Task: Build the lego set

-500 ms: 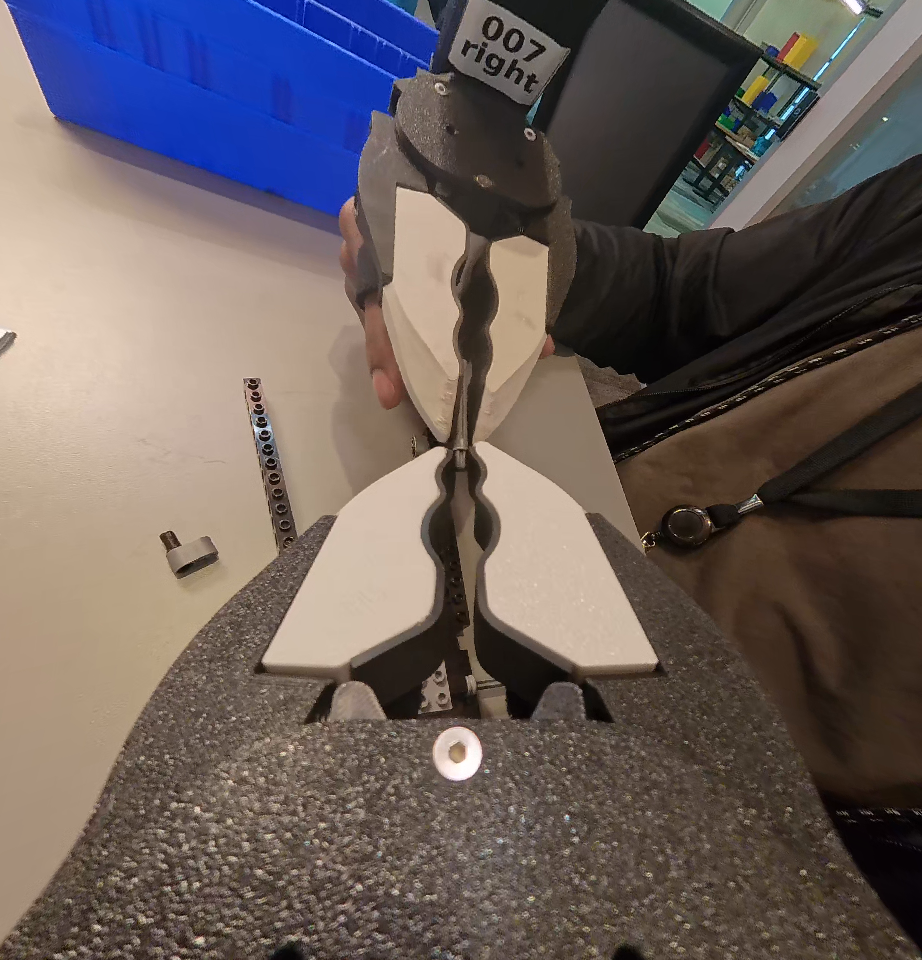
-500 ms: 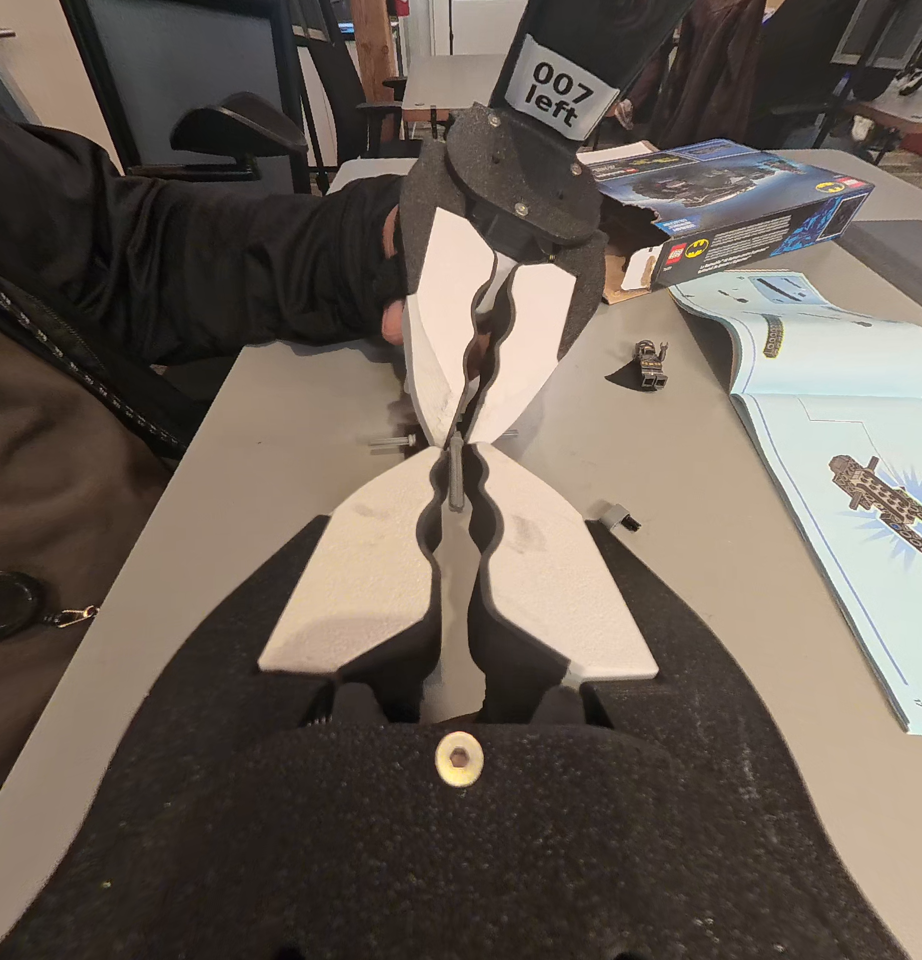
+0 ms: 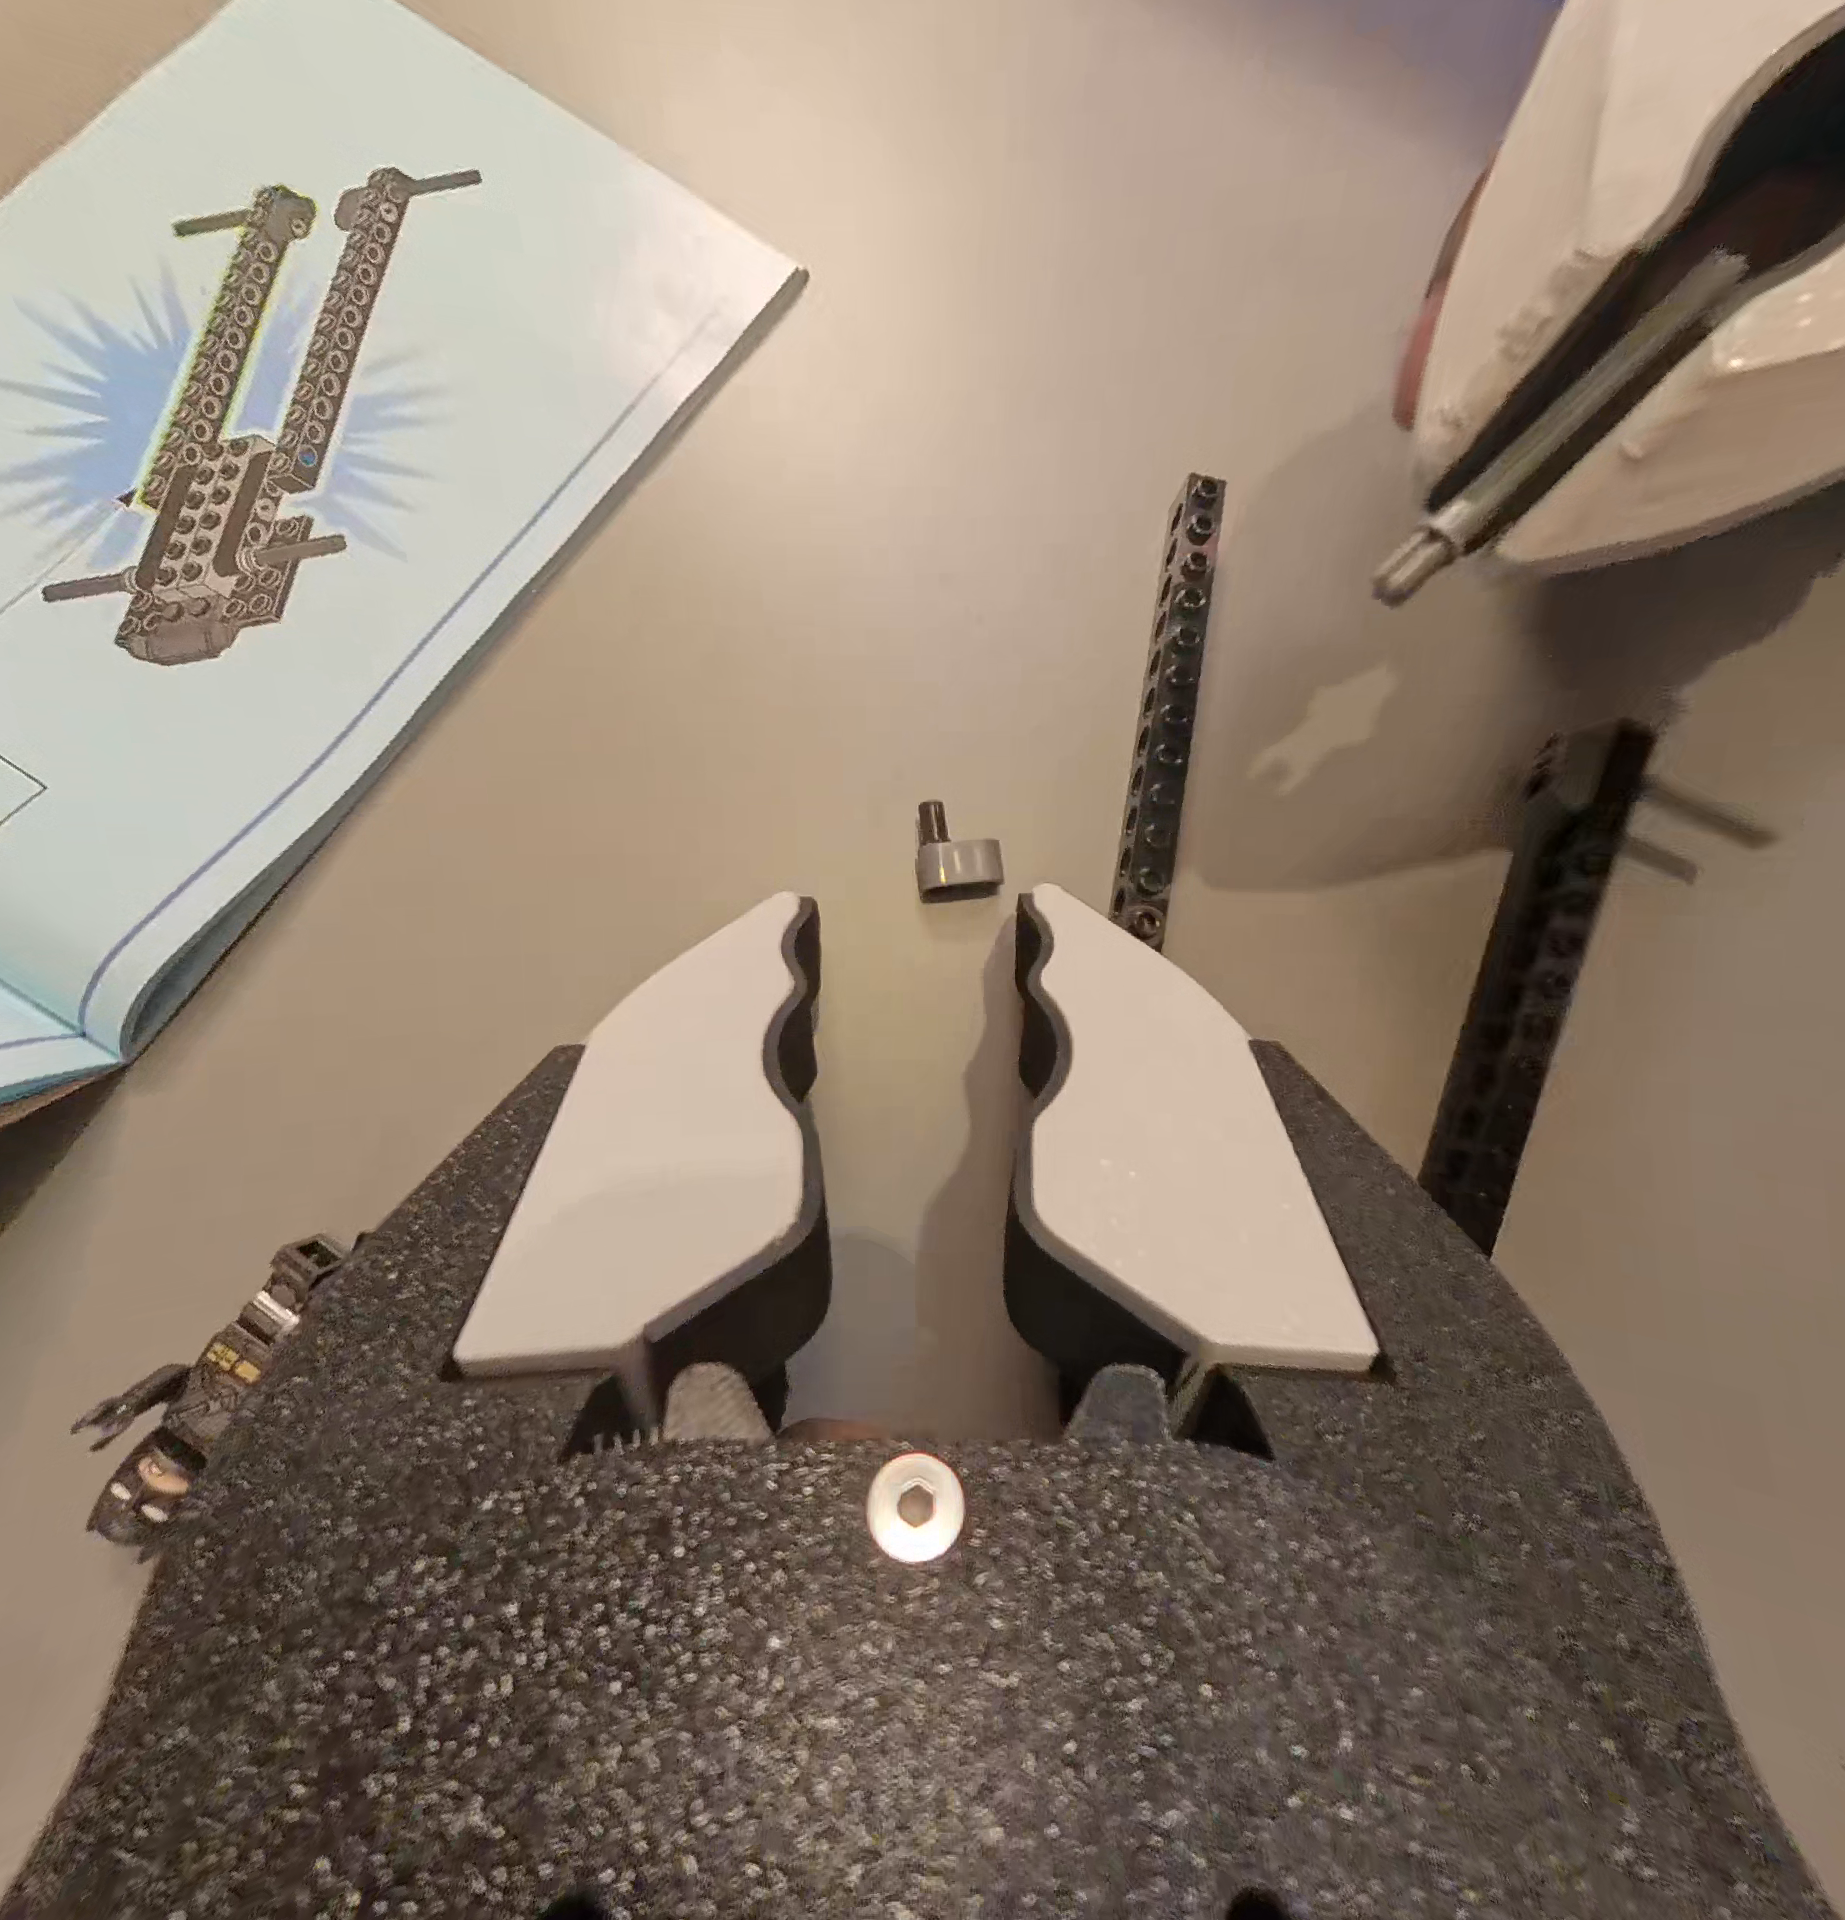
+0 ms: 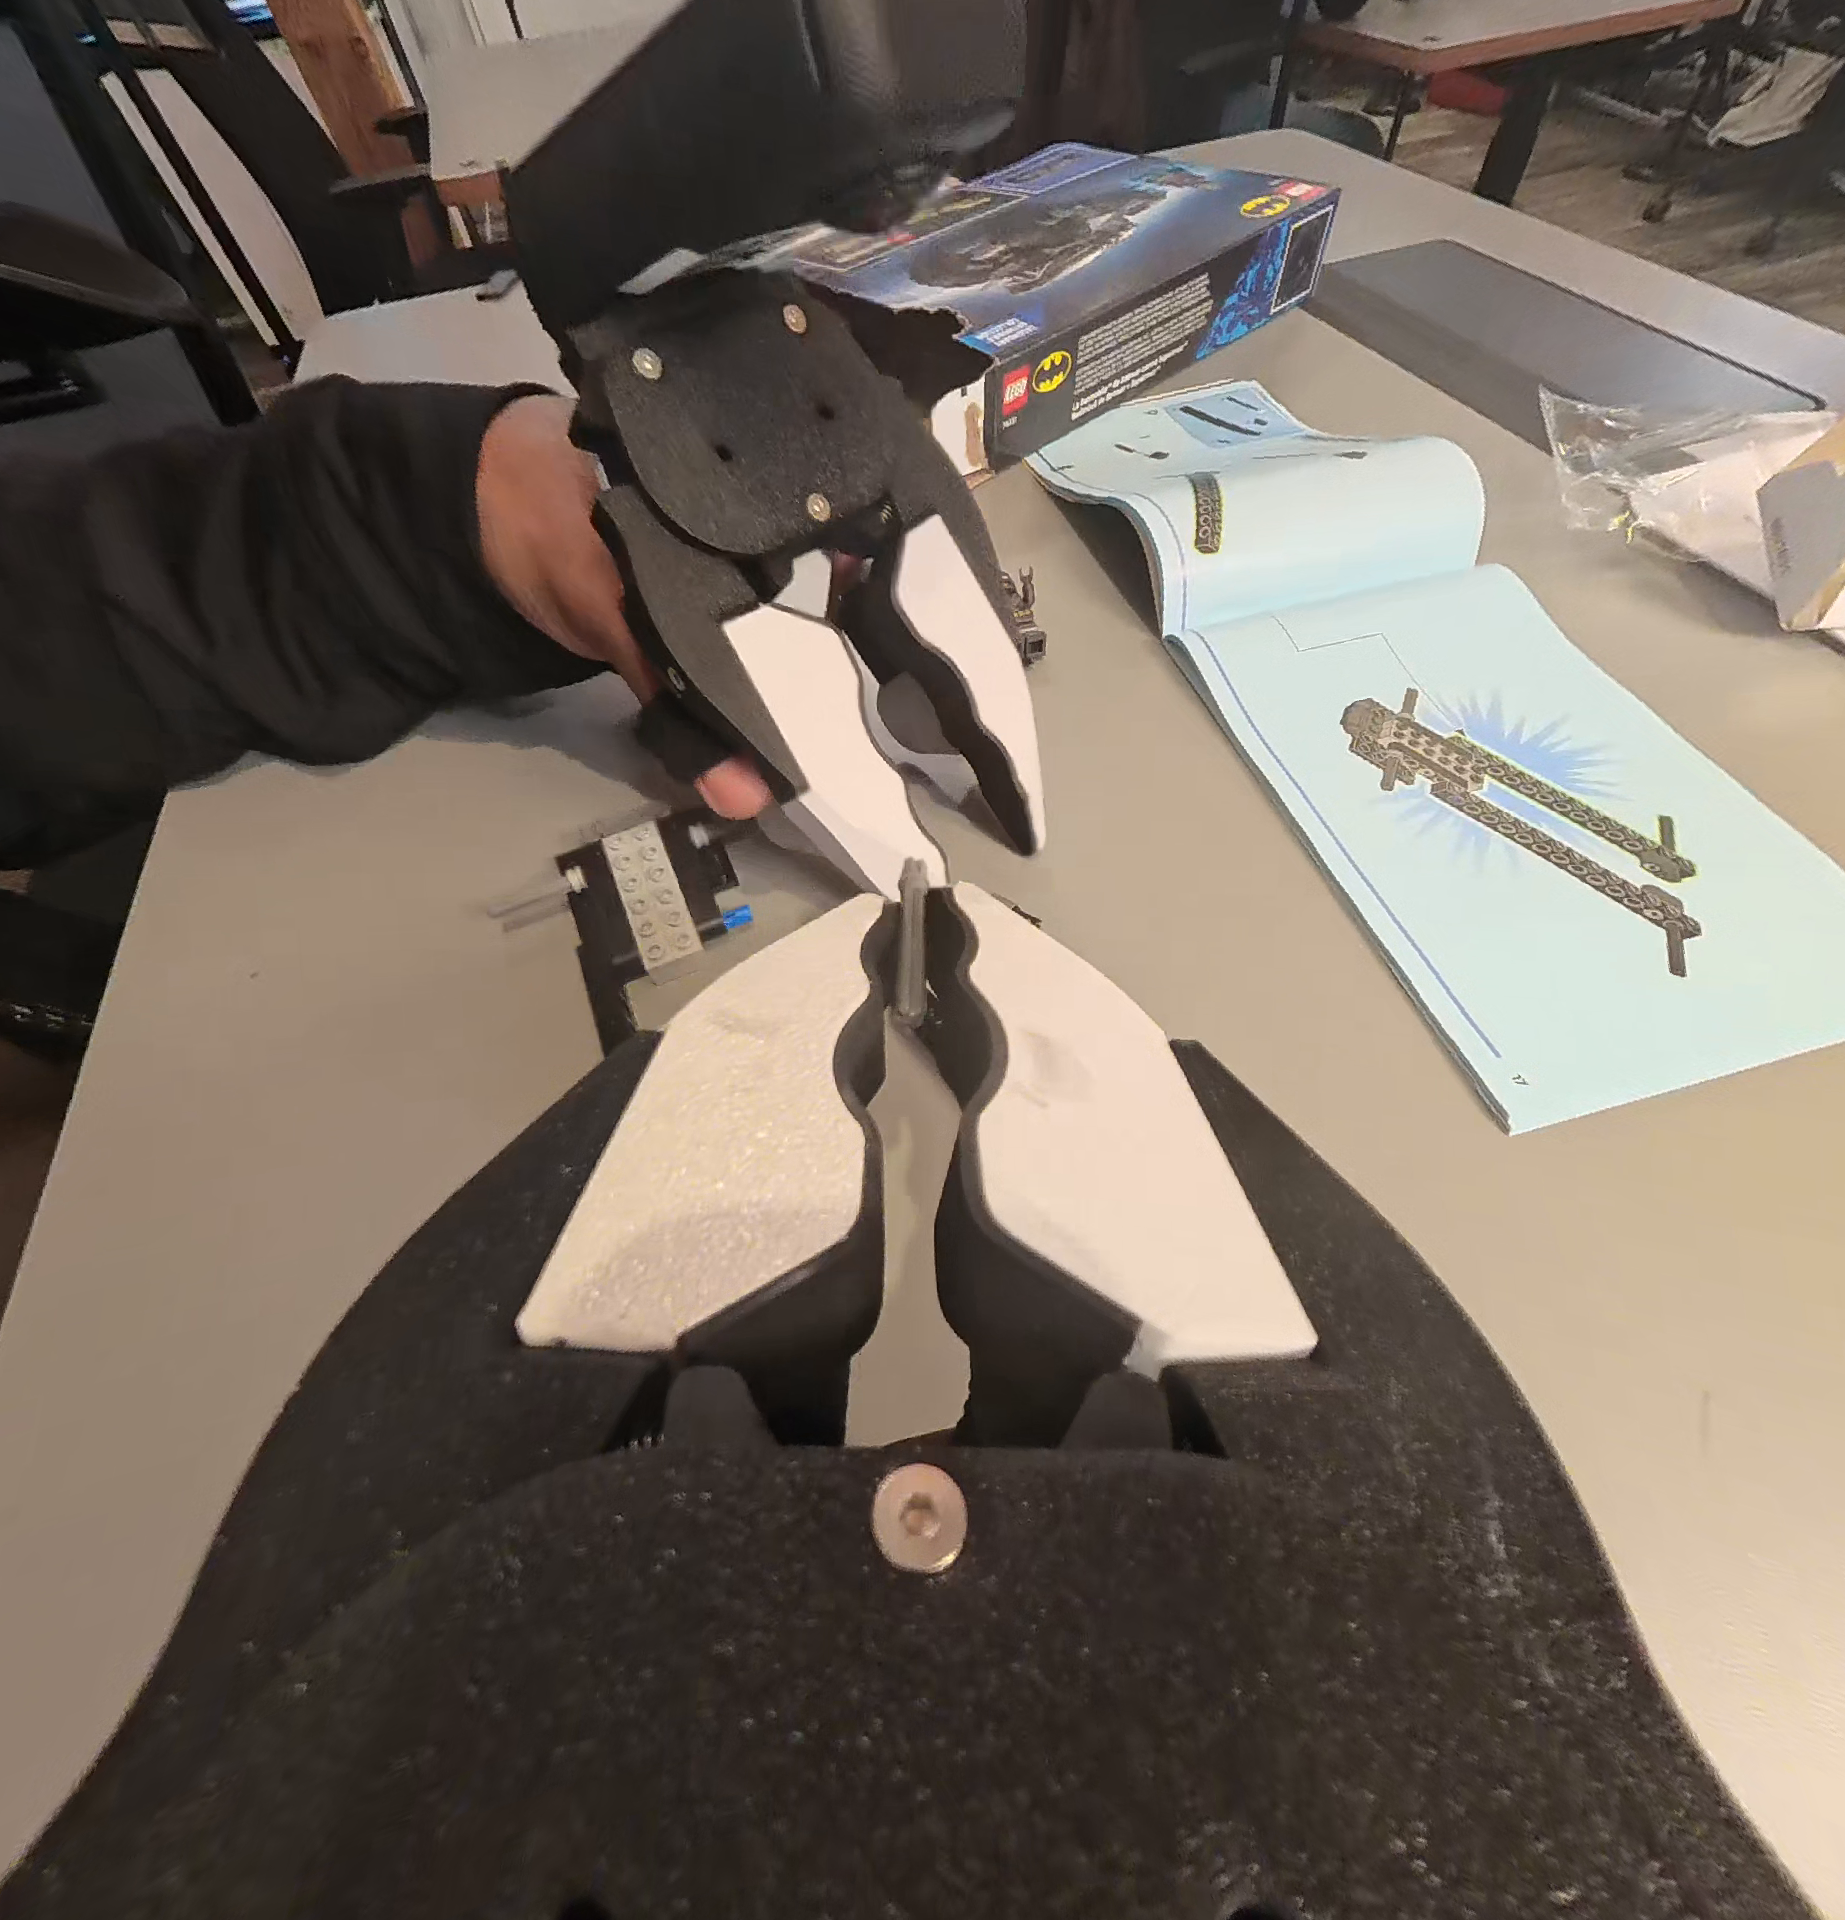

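Worktop-side, the left tongs (image 3: 916, 914) have released and now gape empty above a grey connector (image 3: 957, 858), while the right tongs (image 4: 913, 909) stay clamped on the grey axle (image 4: 910, 951).

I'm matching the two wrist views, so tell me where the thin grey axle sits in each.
Left wrist view: grey axle upper right, gripped in the right claw, tip poking out.
Right wrist view: centre, clamped upright between that view's own fingertips.
Shared landmark: open instruction booklet.
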Motion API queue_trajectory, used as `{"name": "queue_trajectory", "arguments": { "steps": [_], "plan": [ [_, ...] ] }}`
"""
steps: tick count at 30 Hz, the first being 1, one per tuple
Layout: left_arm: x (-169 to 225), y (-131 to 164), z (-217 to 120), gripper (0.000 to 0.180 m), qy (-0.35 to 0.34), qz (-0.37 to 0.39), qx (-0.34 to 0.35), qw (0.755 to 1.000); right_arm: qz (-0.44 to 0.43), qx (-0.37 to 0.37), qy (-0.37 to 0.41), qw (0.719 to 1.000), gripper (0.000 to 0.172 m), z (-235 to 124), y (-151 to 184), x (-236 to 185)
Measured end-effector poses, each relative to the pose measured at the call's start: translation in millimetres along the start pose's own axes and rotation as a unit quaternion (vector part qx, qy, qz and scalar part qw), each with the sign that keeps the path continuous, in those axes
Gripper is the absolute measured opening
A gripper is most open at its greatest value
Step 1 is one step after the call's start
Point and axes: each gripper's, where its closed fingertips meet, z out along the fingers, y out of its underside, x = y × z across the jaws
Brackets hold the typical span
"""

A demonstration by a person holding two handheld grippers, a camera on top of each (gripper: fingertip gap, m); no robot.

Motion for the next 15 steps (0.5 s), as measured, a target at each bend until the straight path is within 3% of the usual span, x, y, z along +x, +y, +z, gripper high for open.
{"name": "queue_trajectory", "arguments": {
  "steps": [7, 11, 15],
  "plan": [
    [-0.6, -3.5, 3.9, 0.028, 0.011, -0.004, -0.005, 1.0, 0.001, -0.001, -0.003, 1.0, 0.005, -0.9, 0.1, -0.4],
    [1.3, -3.1, 6.3, 0.017, -0.008, 0.037, -0.017, 0.999, -0.004, -0.01, 0.003, 1.0, 0.005, 0.2, 2.8, 0.7],
    [-0.3, -5.1, 7.7, 0.023, -0.038, 0.079, -0.027, 0.996, -0.01, -0.019, 0.009, 1.0, 0.005, 1.2, 6.3, 2.6]
  ]
}}
